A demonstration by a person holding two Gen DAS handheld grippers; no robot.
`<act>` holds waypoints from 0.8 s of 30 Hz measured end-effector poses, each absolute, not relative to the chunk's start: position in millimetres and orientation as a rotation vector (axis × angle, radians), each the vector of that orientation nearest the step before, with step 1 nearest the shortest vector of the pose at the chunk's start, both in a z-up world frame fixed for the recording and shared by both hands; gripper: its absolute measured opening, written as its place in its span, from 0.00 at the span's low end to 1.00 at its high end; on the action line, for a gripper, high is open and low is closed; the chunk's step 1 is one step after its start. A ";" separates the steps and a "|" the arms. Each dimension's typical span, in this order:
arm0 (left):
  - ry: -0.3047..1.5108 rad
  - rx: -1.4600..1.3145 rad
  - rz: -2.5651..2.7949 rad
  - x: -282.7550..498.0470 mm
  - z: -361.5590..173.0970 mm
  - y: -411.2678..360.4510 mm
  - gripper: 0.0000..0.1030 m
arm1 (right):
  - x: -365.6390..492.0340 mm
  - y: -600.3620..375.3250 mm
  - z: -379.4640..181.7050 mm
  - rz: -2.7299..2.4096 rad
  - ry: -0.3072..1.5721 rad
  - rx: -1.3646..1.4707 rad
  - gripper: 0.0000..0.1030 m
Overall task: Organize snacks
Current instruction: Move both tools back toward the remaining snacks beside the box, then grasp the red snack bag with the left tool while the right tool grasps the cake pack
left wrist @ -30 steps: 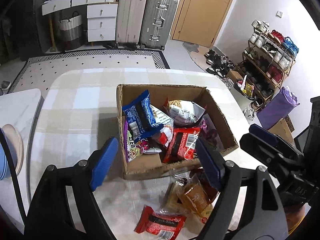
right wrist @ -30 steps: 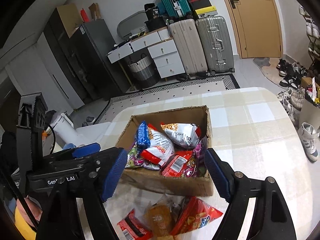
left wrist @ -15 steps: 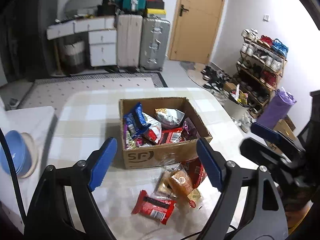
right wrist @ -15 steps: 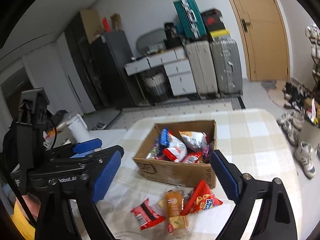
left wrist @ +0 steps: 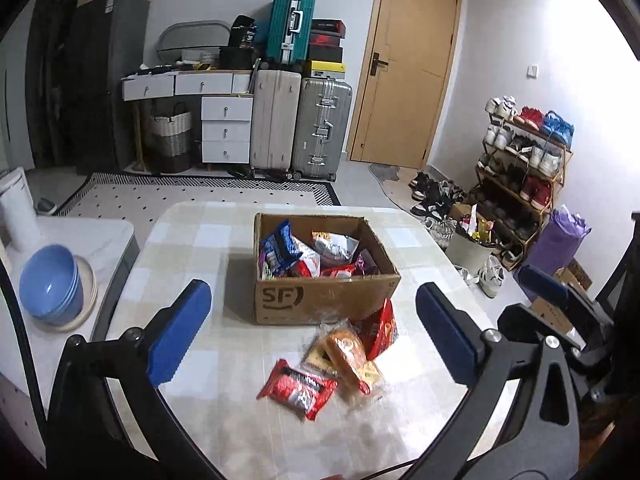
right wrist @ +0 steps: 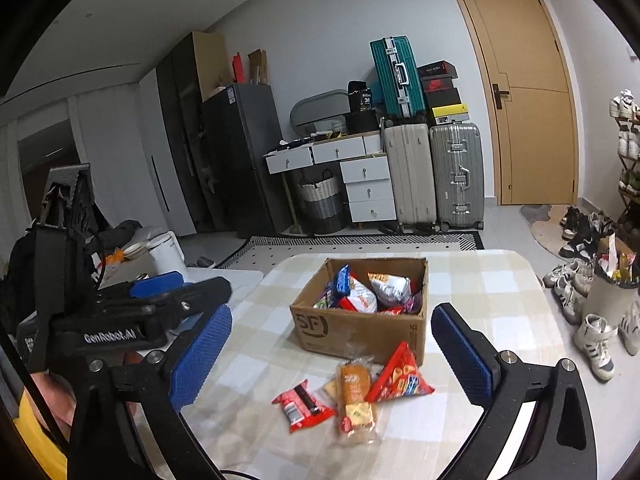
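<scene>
A brown cardboard box [left wrist: 320,300] [right wrist: 360,330] marked SF stands in the middle of the checked table and holds several snack packs. In front of it lie a flat red packet [left wrist: 298,388] [right wrist: 302,404], an orange bread pack [left wrist: 346,354] [right wrist: 354,388], a cracker pack [right wrist: 360,414] and a red chip bag [left wrist: 380,330] [right wrist: 400,376]. My left gripper [left wrist: 314,338] is open and empty, held above and short of the loose packs. My right gripper [right wrist: 332,354] is open and empty, also held back from them.
The table [left wrist: 192,248] has rounded corners. A white side unit at the left carries blue bowls [left wrist: 52,284] and a white bin [left wrist: 18,208]. Suitcases [left wrist: 300,124], drawers and a door stand behind. A shoe rack [left wrist: 524,172] and shoes are at the right.
Both grippers have pulled back and up from the box, so the box and loose packs look smaller and farther. Both stay open and empty.
</scene>
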State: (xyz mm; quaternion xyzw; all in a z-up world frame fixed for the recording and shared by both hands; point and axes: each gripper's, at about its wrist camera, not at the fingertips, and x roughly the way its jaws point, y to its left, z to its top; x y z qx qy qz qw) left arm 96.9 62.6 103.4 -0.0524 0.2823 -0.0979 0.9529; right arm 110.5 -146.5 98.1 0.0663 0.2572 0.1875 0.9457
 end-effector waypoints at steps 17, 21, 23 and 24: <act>0.659 -0.101 -0.091 60.8 -7.7 92.0 0.99 | 101.9 -135.4 -3.3 0.404 0.680 0.095 0.99; 0.686 -0.129 -0.105 72.8 -24.6 93.3 0.99 | 121.1 -133.1 -26.2 0.425 0.766 0.117 0.99; 0.701 -0.130 -0.108 78.7 -29.9 90.9 0.99 | 134.8 -133.7 -35.1 0.442 0.802 0.135 0.99; 0.709 -0.130 -0.107 82.1 -33.5 89.7 0.99 | 139.7 -133.2 -38.8 0.445 0.813 0.140 0.99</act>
